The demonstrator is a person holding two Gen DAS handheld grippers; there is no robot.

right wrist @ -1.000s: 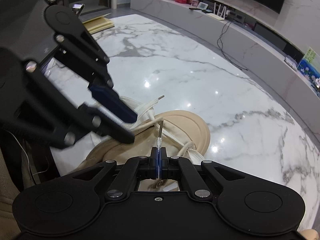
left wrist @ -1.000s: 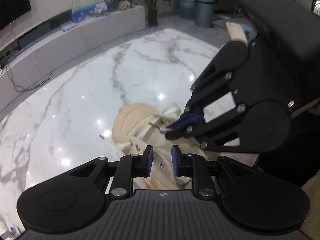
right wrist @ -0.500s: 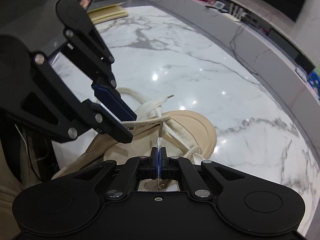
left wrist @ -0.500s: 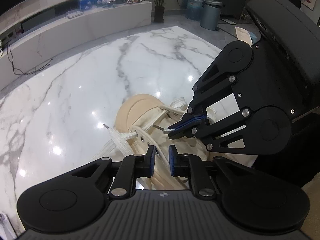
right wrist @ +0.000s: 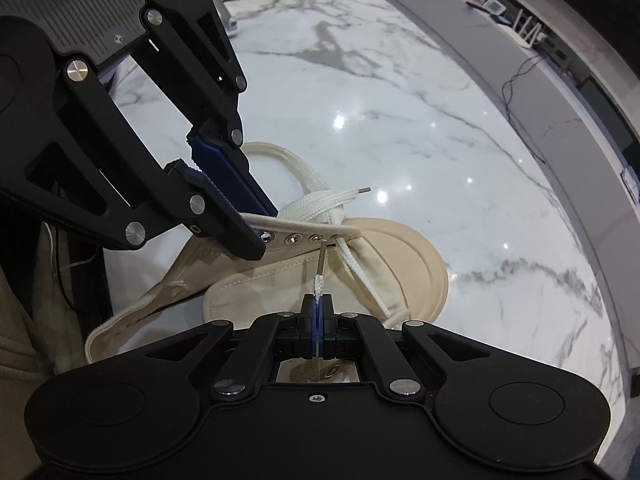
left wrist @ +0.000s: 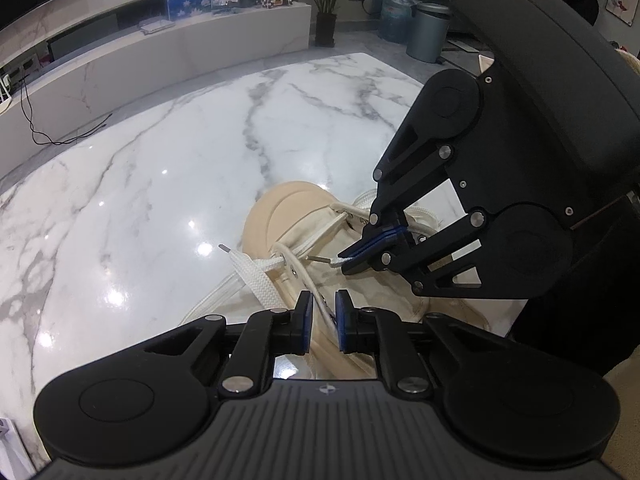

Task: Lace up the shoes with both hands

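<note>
lace tip [right wrist: 321, 258] in right gripper [right wrist: 317, 322], beside shoe [right wrist: 400, 256] eyelets

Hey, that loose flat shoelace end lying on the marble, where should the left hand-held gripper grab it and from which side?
Grip the loose flat shoelace end on the woven part just behind its metal aglet, likely pinching across its flat faces. Come from the toe side of the shoe, over the marble table, where it lies free; the left hand-held gripper is open.

Dim room; ceiling-light glare spots on marble tabletop [left wrist: 160, 168]; fisheye edges warped, perhaps soft.
</note>
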